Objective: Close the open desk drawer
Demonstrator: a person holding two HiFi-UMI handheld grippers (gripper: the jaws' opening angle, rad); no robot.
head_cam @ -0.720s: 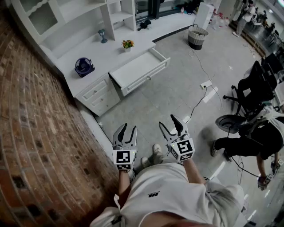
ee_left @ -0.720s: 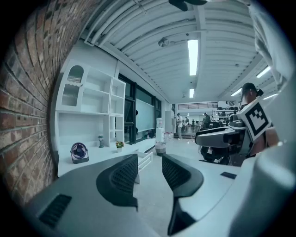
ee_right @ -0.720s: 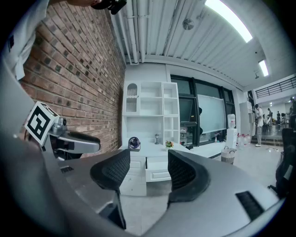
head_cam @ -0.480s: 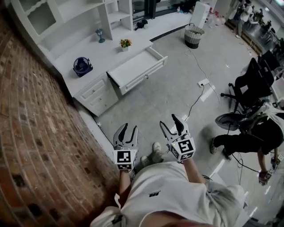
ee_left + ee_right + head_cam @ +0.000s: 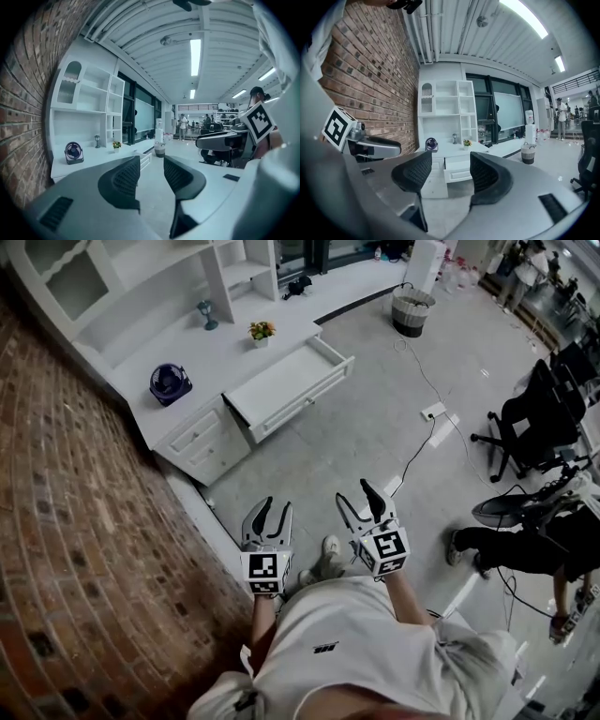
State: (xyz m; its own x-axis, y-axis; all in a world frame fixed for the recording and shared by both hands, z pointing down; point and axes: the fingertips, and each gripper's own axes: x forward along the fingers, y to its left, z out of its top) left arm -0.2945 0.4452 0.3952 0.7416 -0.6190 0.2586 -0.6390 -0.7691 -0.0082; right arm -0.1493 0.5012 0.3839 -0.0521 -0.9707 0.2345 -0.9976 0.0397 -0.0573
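Observation:
The white desk stands against the brick wall at the far left. Its top drawer is pulled out over the grey floor. Both grippers are held low in front of the person, well short of the desk and touching nothing. My left gripper is open and empty, and so is my right gripper. In the left gripper view the left gripper frames a sliver of the drawer. In the right gripper view the drawer's front shows between the jaws of the right gripper, some distance off.
A blue fan, a small cup and a flower pot stand on the desk. A basket sits beyond the drawer. A power strip with a cable lies on the floor. An office chair and a crouching person are at right.
The desk and drawer have drifted slightly left in the head view. Both grippers hold the same open pose. The drawer stays pulled out.

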